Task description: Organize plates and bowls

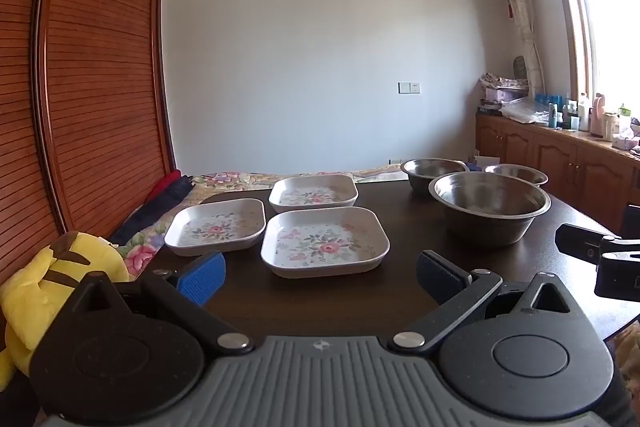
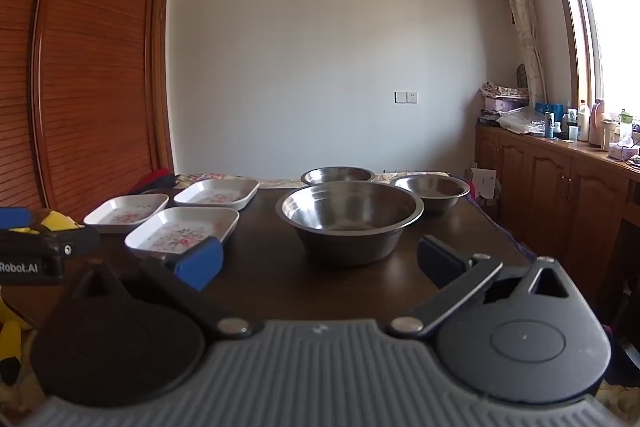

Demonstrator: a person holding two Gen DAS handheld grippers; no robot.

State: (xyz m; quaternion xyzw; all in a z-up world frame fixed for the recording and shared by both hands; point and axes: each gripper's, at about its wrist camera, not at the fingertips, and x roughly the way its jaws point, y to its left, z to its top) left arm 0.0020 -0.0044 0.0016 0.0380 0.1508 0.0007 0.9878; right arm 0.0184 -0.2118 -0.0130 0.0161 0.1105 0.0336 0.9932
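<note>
Left hand-held gripper (image 1: 320, 277): jaws spread wide, gripping nothing, poised over the near edge of the dark table (image 1: 404, 227).
Right hand-held gripper (image 2: 320, 265): also wide open, also empty, squared up to the big bowl.
Nearest plate (image 1: 325, 242): square, white, floral print, dead ahead of the left hand-held gripper, nothing in it.
Left plate (image 1: 216, 226): ahead and left, just beside the nearest one, empty too.
Far plate (image 1: 313, 191): behind the other two, empty.
Large steel bowl (image 2: 352, 217): straight ahead of the right hand-held gripper, upright, bare inside.
Two smaller steel bowls: one behind it (image 2: 338, 175), one behind and right (image 2: 430, 190); contents of the rear one can't be seen.
Yellow plush toy (image 1: 60, 283): off the table, left of the left hand-held gripper.
</note>
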